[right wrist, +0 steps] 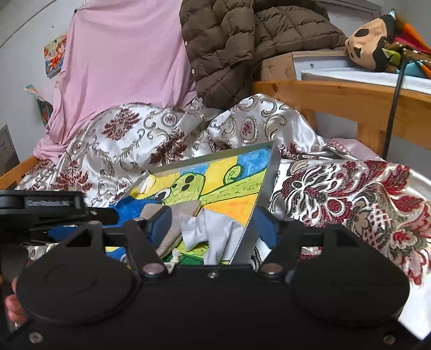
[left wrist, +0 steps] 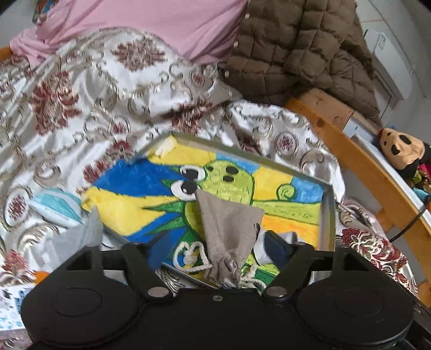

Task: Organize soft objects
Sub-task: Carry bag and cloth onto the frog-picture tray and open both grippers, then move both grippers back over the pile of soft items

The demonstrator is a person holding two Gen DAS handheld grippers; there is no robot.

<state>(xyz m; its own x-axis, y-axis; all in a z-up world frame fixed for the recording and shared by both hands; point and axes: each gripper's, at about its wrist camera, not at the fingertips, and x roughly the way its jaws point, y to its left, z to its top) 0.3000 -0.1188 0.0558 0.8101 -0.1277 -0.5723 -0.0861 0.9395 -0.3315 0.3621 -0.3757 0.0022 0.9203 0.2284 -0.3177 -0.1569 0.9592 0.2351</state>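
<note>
At the far left of the left wrist view a pale blue and white padded cloth lies on the shiny white bedspread with dark red flowers and silver scrolls, near the left corner of the tray. A crumpled grey cloth sits just beside the left tongs' left finger. The left tongs stand wide open and grip nothing. Between their fingers a taupe knitted drawstring pouch lies loose inside the shallow grey-rimmed tray with a bright green, yellow and blue cartoon painting on its floor, its white cord curled beside it. Behind, a pink sheet and a brown quilted jacket are heaped at the head of the bed, and a tan and black soft toy rests past the orange wooden bed rail.

In the right wrist view the right tongs are also open, clamping nothing. A white crumpled cloth lies in the tray between their blue pads, next to the taupe pouch. The right pad sits outside the tray's raised rim.
</note>
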